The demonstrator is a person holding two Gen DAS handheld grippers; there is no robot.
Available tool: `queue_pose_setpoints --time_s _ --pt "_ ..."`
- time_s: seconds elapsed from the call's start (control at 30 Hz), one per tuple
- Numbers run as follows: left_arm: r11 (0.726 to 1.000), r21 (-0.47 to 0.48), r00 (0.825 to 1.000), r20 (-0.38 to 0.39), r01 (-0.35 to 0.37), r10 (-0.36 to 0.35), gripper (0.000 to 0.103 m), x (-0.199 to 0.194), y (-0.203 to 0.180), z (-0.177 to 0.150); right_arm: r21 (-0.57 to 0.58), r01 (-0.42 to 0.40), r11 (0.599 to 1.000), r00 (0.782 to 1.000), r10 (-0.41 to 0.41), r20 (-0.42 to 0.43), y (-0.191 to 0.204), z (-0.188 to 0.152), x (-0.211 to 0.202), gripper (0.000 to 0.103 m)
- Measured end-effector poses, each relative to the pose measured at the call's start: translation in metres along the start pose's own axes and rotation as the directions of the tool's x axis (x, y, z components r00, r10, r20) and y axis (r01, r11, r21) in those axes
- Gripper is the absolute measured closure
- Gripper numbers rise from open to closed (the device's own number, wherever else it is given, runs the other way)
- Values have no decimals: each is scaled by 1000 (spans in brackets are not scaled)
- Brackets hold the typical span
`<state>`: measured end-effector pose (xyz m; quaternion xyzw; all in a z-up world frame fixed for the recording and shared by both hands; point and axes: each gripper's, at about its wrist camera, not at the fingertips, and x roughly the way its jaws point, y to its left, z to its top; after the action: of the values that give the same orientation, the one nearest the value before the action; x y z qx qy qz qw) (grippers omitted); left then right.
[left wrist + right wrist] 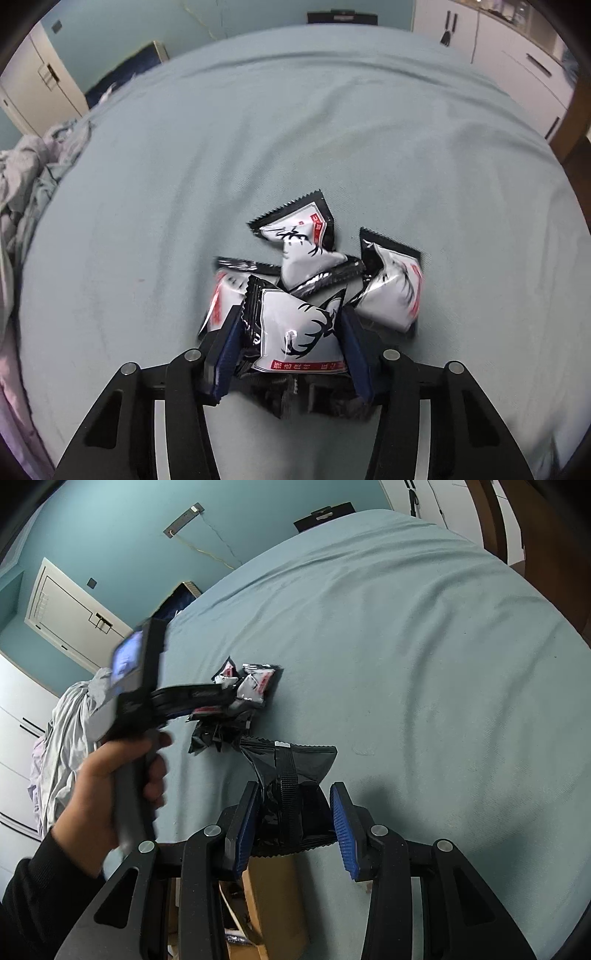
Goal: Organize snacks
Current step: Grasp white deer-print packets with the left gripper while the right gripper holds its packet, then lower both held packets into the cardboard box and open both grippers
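Several white snack packets with black antler prints lie heaped on the pale blue bed sheet (332,129). In the left wrist view, my left gripper (291,312) points steeply down into the heap, and its blue pads (229,336) press both sides of the nearest white packet (299,332). More packets (306,251) lie just beyond it. In the right wrist view, my right gripper (294,788) is shut on a black packet (291,768), seam side up, at the near edge of the bed. The left gripper (229,701), held by a hand (110,775), sits over the heap (255,683).
A crumpled grey blanket (33,173) lies along the left side of the bed. An open cardboard box (273,904) stands below the bed's near edge under my right gripper. White cabinets (517,62) stand behind the bed, and a dark box (125,74) sits at the far left corner.
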<state>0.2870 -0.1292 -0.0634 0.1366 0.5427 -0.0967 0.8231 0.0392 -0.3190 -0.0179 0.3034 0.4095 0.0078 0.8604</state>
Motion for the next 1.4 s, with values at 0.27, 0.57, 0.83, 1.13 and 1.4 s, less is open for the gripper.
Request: queue_pose_setpoints --time_s 0.27,0.57,0.83,1.13,1.4 --pt "997 -7 992 106 73 -72 53 -99 15 -53 -26 46 999 999 -47 -23 11 -6 6 66" --pt "997 33 983 169 73 -77 52 -170 27 -151 -98 63 993 998 -61 21 29 -20 -19 66" --pt "993 25 970 212 115 -117 35 -180 24 -211 -194 38 980 995 -20 94 38 -51 -63 66" --pt "995 44 965 244 88 -96 16 -170 31 -234 -240 -20 971 996 39 76 38 -80 -71 66" --pt "992 -109 961 274 64 -32 8 -176 74 -242 -307 -42 951 998 53 28 62 -74 -51 66"
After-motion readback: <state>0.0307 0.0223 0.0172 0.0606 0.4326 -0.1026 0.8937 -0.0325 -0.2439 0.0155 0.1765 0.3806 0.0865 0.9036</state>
